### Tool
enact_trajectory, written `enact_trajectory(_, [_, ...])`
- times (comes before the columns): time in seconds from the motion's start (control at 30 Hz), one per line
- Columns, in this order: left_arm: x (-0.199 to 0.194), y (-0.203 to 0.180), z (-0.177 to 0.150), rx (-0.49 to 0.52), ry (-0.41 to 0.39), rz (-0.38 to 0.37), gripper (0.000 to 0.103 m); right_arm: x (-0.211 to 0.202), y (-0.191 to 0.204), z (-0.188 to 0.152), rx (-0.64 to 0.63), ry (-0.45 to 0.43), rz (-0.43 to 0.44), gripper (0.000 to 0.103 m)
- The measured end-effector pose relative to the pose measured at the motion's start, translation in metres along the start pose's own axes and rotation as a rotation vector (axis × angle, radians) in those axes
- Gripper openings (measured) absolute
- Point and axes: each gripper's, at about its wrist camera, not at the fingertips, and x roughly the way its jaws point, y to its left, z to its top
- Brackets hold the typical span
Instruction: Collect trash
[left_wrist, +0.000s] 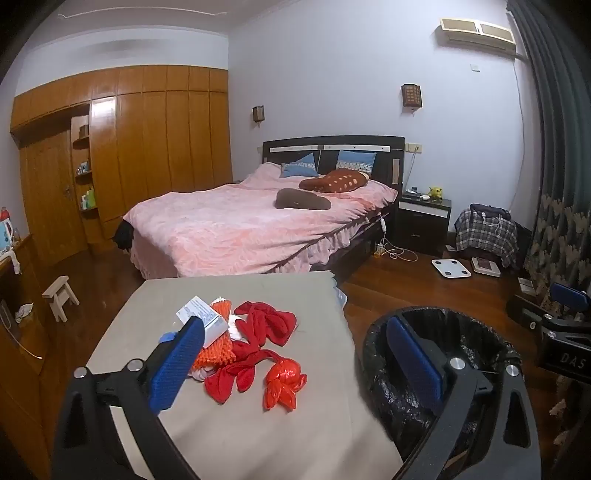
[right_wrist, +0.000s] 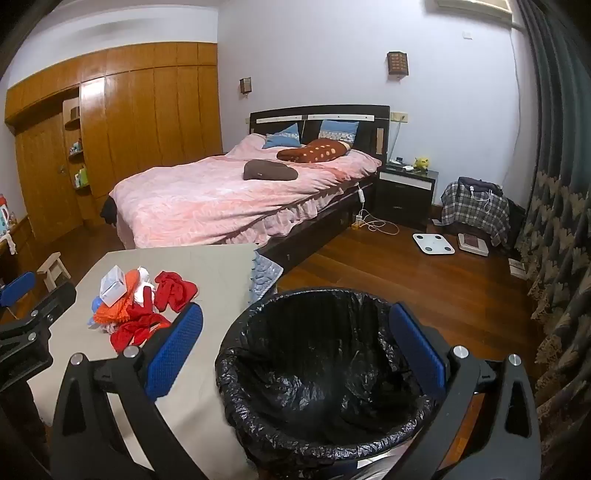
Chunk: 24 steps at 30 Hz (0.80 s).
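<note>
- Trash (left_wrist: 255, 350) is lying in a loose heap on the grey table (left_wrist: 229, 424), left of the bin; in the left wrist view it is showing as red mesh and crumpled red plastic, an orange net and a white carton (left_wrist: 207, 317) on top
- The left gripper (left_wrist: 295, 358) is hovering over the near table with its tongs spread wide and holding nothing; its left pad is sitting in front of the carton
- The black-lined bin (right_wrist: 325, 373) is filling the right wrist view, standing just right of the table on the floor; the right gripper (right_wrist: 295, 354) is hanging above it, tongs wide and empty
- Risk, as I am judging it: the mesh pieces are lying tangled, so one pinch could be dragging neighbours off the table edge; the light carton could be sliding away from a pad
</note>
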Motion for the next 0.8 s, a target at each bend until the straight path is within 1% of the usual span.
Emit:
enact_trajectory(0.47, [-0.0003, -0.0003, -0.0001, 0.003, -0.001, 0.001, 0.097, 0.0015, -0.0066, 0.0013, 0.011, 0.01, 0.003, 0.098])
enact_trajectory(0.8, [0.0032, 0.0008, -0.0076, 0.005, 0.001, 0.001, 0.097, 0.0002, -0.0051, -0.0001, 0.009, 0.004, -0.002, 0.098])
